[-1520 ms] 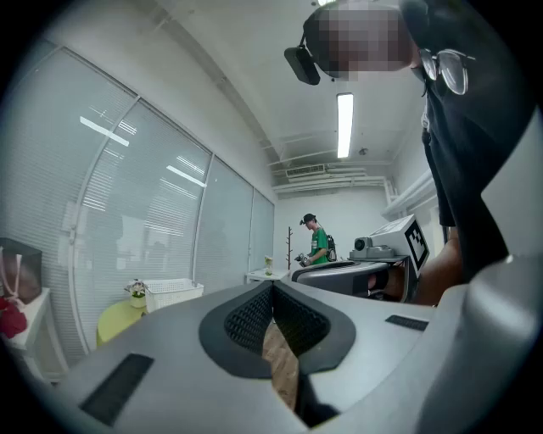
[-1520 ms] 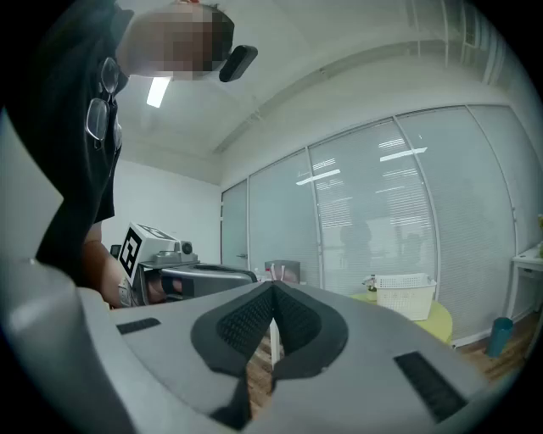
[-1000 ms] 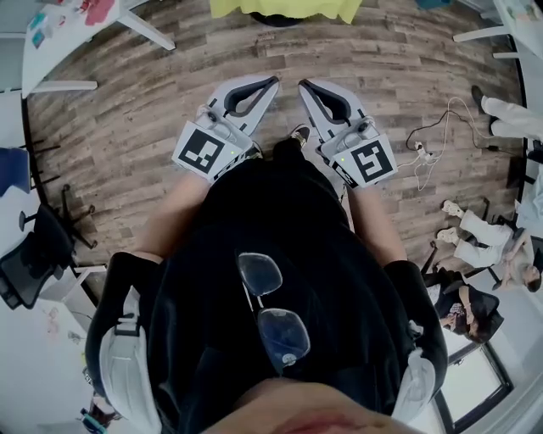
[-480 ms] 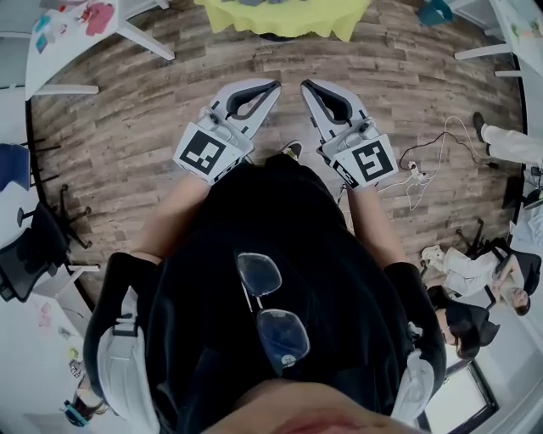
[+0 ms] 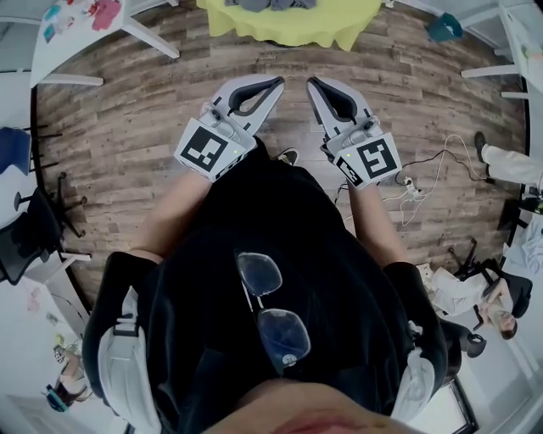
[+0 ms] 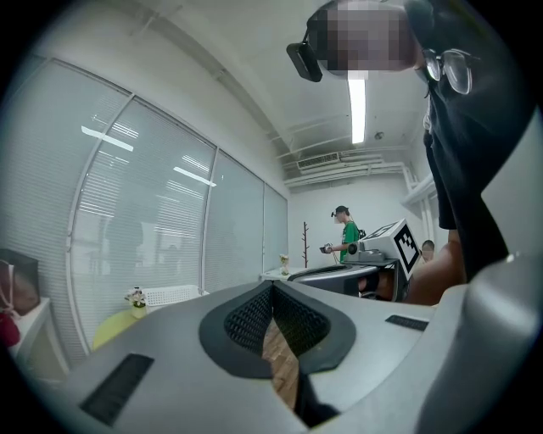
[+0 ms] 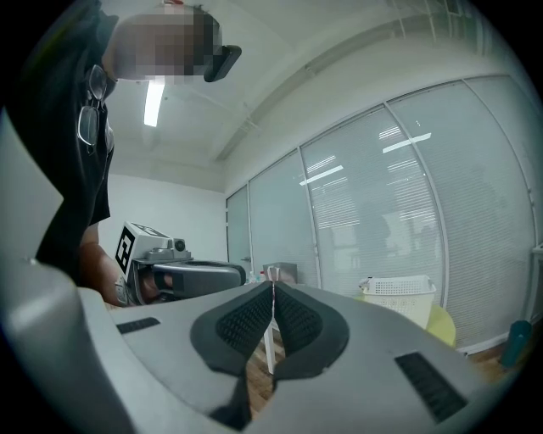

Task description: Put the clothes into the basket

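Note:
In the head view my left gripper [image 5: 280, 81] and right gripper [image 5: 310, 81] are held side by side over the wooden floor. Both are shut and hold nothing, and both point toward a yellow table [image 5: 293, 27] at the top edge. Grey clothes [image 5: 254, 4] lie on that table, partly cut off by the frame. The left gripper view shows its jaws [image 6: 272, 285] closed at the tip, with a white basket [image 6: 174, 296] far off on the yellow table. In the right gripper view the closed jaws [image 7: 272, 285] point level, and the white basket [image 7: 395, 288] stands to the right.
White tables [image 5: 76, 30] stand at the upper left and an office chair [image 5: 30, 246] at the left. A cable with a power strip [image 5: 409, 182] lies on the floor at the right, near seated people [image 5: 488, 297]. A person in a green shirt [image 6: 348, 239] stands far off.
The yellow table with the clothes has come further into view at the top as the person walks toward it. Both grippers stay shut, side by side, in the same pose.

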`<action>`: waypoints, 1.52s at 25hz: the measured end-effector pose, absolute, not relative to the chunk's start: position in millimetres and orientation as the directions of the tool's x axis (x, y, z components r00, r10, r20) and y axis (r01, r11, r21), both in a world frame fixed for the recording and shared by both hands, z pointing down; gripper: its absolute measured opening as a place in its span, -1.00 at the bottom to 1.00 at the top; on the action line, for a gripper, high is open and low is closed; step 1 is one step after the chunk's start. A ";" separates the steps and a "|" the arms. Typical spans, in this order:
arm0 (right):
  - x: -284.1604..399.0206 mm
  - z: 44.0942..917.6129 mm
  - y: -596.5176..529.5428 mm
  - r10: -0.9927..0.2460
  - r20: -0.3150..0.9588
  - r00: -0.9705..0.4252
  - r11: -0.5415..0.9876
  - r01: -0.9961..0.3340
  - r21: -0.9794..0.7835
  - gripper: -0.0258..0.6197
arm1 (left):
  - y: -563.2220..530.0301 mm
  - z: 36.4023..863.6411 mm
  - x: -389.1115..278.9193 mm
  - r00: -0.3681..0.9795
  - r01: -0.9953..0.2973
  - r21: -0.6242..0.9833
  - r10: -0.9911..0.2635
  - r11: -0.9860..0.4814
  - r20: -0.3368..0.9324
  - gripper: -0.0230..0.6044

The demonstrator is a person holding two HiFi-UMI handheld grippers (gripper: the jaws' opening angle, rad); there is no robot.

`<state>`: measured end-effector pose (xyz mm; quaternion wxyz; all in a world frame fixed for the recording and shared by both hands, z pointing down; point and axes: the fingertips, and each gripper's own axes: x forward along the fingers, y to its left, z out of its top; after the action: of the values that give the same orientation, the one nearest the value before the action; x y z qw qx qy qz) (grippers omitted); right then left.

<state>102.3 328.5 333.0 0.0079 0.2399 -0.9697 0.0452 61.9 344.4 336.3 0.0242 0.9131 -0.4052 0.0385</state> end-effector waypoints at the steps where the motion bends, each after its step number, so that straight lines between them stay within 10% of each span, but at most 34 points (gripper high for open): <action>1: 100.3 333.6 325.9 -0.459 0.039 -0.887 0.883 -0.461 -0.085 -0.84 | 341.8 337.6 61.1 0.668 -0.743 0.016 -0.738 -0.670 0.095 -0.90; 38: -40.2 338.2 151.7 -0.522 0.078 -0.849 0.846 -0.527 -0.076 -0.84 | 155.5 355.8 -69.9 0.744 -0.668 0.050 -0.662 -0.743 0.092 -0.90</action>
<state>-40.2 151.7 338.2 0.0274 0.2733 -0.9604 0.0471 -69.9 155.5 355.8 0.0399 0.9328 -0.3564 0.0342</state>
